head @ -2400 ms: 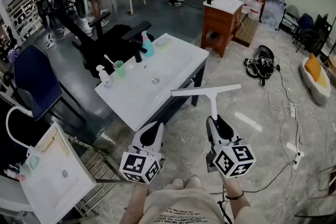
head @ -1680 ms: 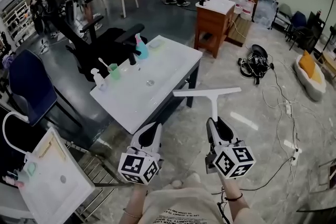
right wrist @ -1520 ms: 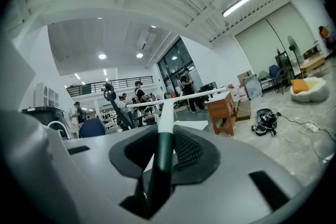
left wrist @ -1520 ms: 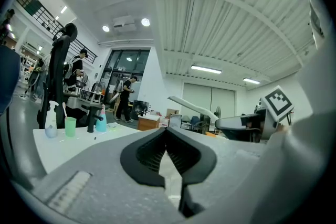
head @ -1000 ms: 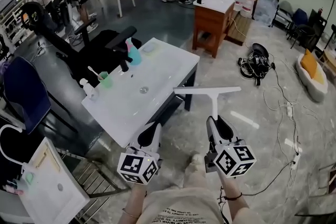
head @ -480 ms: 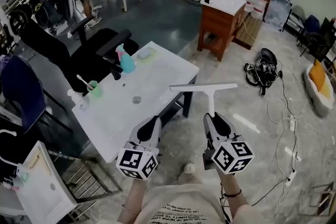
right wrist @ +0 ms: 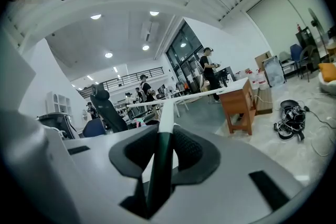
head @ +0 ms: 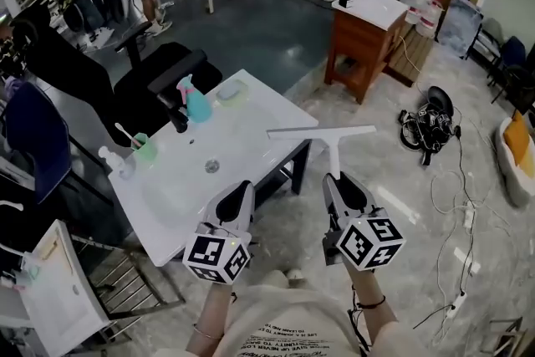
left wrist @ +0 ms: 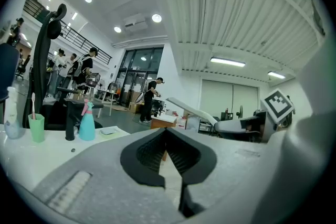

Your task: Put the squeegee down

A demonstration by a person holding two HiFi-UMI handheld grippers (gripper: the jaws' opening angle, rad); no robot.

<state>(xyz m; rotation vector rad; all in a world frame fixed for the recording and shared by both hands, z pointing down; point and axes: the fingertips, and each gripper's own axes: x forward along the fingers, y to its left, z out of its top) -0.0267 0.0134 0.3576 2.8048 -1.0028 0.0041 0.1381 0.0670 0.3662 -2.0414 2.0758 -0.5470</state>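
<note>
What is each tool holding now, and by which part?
The right tool grips the white T-shaped squeegee by the dark lower end of its handle, blade out ahead. The left tool holds nothing.

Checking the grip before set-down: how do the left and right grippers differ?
The right gripper is clamped on the squeegee handle; the left gripper is shut and empty. The left gripper shows against the sink top edge; the right gripper against floor. Both point forward, side by side.
</note>
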